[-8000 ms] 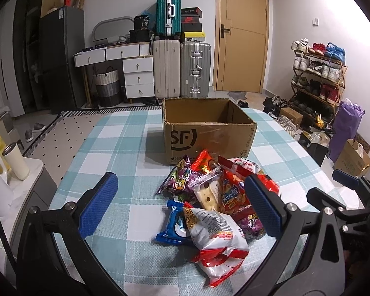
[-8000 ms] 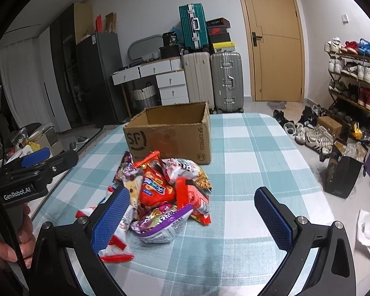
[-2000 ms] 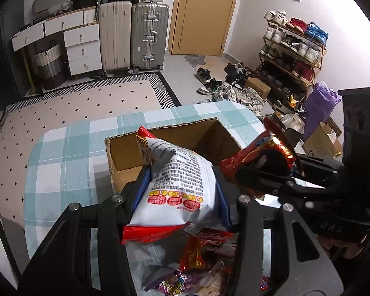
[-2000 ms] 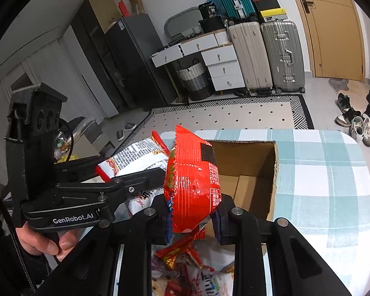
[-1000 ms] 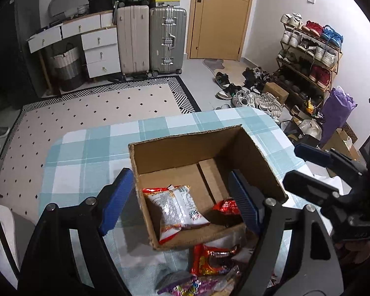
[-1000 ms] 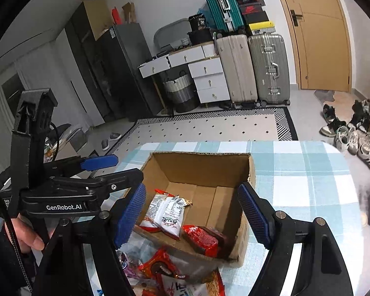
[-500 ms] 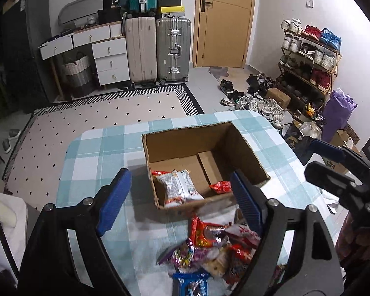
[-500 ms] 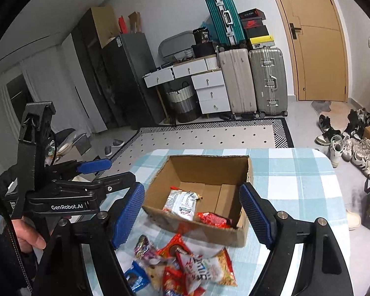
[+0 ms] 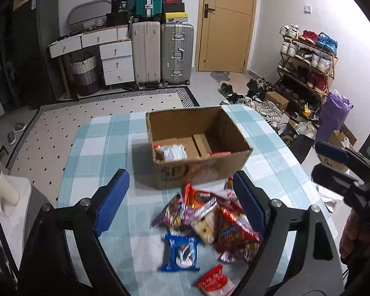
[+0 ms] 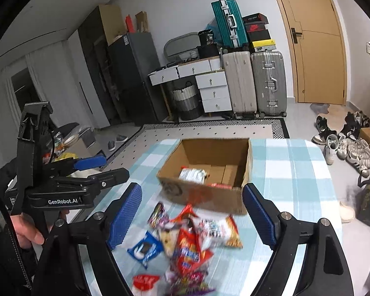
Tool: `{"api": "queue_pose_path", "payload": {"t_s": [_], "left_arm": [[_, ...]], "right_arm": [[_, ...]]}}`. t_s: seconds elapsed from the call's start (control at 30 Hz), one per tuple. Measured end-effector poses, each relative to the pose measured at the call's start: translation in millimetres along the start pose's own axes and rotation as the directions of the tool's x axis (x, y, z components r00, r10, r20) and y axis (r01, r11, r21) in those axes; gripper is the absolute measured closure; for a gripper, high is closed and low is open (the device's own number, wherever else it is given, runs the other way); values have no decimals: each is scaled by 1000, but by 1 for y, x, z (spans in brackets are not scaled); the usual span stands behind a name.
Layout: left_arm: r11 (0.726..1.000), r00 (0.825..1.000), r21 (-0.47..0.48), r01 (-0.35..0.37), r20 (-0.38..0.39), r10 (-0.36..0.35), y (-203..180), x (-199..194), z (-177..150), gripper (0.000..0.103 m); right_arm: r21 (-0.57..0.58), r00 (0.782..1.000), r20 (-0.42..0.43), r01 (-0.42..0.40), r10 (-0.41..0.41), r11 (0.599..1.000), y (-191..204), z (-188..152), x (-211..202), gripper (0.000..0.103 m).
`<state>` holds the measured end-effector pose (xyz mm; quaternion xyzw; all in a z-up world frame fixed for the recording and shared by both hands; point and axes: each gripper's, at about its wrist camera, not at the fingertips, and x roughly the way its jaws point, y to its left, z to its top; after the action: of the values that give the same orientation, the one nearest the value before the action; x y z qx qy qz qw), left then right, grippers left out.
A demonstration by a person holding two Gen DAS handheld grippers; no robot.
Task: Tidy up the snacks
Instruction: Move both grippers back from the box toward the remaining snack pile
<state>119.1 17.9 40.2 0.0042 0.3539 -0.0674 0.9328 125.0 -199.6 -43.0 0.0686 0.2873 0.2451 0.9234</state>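
An open cardboard box (image 9: 199, 165) (image 10: 204, 194) stands on the checked tablecloth and holds a white snack bag (image 9: 171, 153) (image 10: 192, 174) and a red pack (image 9: 219, 154) (image 10: 219, 185). In front of it lies a pile of snack packets (image 9: 209, 219) (image 10: 185, 239), among them a blue cookie pack (image 9: 181, 252) (image 10: 144, 248). My left gripper (image 9: 180, 204) hangs above the pile, its jaws opening, nothing between them. My right gripper (image 10: 192, 212) hovers over the same pile, jaws also opening and empty. Each gripper shows at the edge of the other's view.
The table (image 9: 96, 143) ends near the box's far side, with a patterned rug beyond. Suitcases (image 9: 160, 51), drawers and a door stand at the back wall. A shoe rack (image 9: 305, 66) and bags sit right. A white cup (image 9: 5, 187) stands at the left.
Both grippers have pulled back from the box and risen a little, so the box looks smaller and the snack pile has come into view under them. Their jaws have spread slightly wider.
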Motion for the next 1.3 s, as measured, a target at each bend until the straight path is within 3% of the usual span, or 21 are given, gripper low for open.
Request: {"api": "queue_pose_path", "payload": {"t_s": [0.67,0.83,0.97,1.3], "left_arm": [[997,999,-70,-27,-42,24,5,-30,-101,15],[993,997,-98,-68,-32,65,9,-30,-116,13],[990,997,-124,-69,-44,64,16,-28,-127,4],[985,995,-157,-78,-74,67,30,-11,-151,1]], "right_arm": [[45,1000,-5,25,-25,999,19,-77,-48,14],[73,999,-20,30,-28,997,20,-101,-46,14],[130,998,-56,31,-24,991,12,-122,-32,13],[177,993,-120,37,-16,984,4,-154,-2,13]]}}
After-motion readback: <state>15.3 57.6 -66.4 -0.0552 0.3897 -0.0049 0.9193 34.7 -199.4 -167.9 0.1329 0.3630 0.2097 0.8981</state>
